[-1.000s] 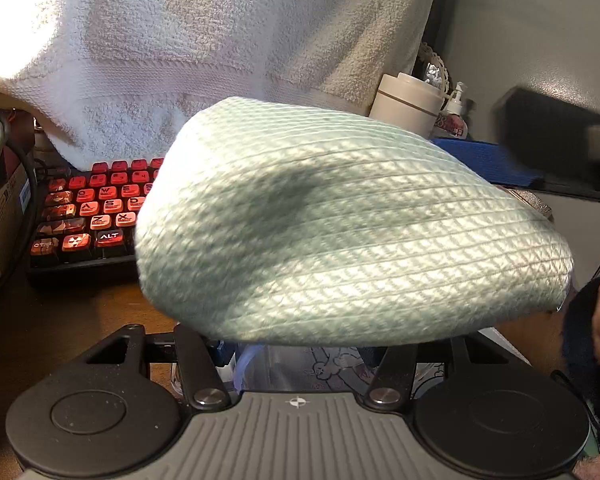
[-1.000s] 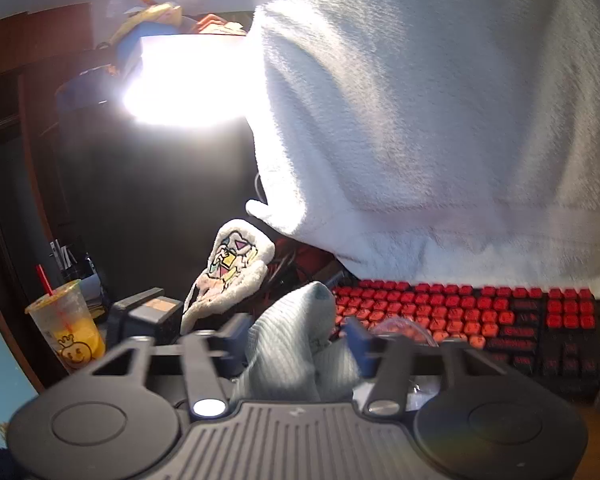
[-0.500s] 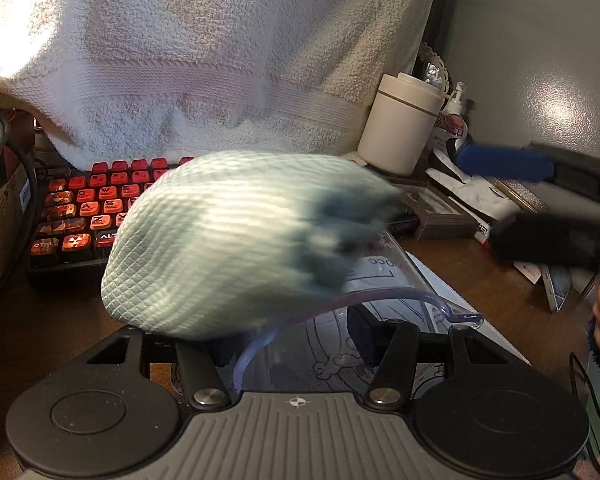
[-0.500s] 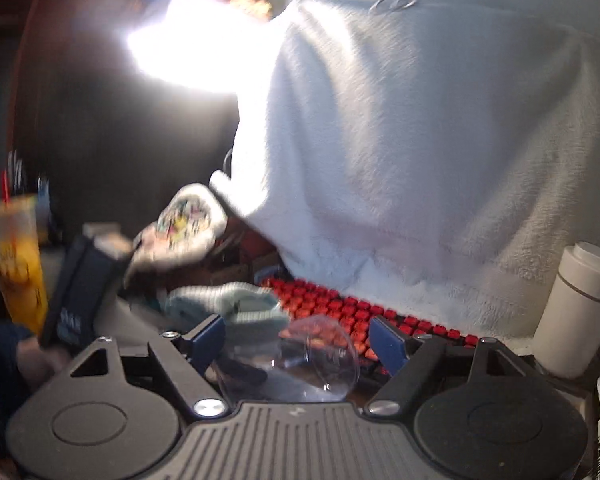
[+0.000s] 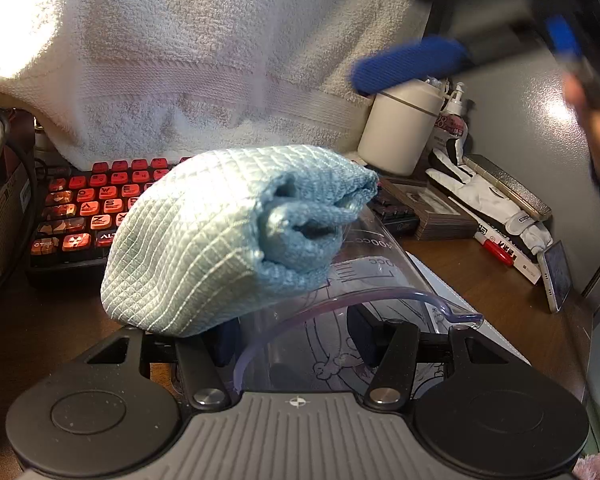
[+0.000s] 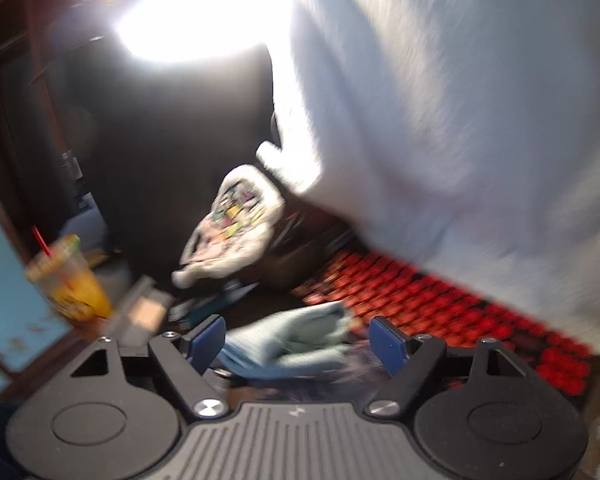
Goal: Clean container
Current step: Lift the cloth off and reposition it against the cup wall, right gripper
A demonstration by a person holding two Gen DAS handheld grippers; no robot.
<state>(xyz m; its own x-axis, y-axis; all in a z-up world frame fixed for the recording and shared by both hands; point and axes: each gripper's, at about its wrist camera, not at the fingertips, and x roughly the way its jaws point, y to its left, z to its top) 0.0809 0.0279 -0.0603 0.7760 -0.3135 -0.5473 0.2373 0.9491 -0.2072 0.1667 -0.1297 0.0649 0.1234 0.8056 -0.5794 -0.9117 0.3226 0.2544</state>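
My left gripper [image 5: 292,344] is shut on a clear plastic measuring container [image 5: 364,280] with printed marks, held on its side just above the desk. A bunched light-blue cloth [image 5: 220,240] sits on the container's upper left side and covers part of it. My right gripper [image 6: 296,340] is open and empty, raised above the desk; the cloth [image 6: 288,344] lies below and beyond it in the blurred right wrist view. In the left wrist view a blue fingertip [image 5: 408,64] of the right gripper shows blurred at the upper right, apart from the cloth.
A red-keyed keyboard [image 5: 84,208] lies behind the cloth under a hanging white towel [image 5: 220,60]. A cream canister [image 5: 400,124], a pump bottle [image 5: 454,116], a marker and boxes crowd the right back. An orange drink cup [image 6: 72,280] stands at the left.
My right gripper let go of the cloth, opened and lifted away up to the right. The cloth settled bunched on the container. My left gripper stayed still.
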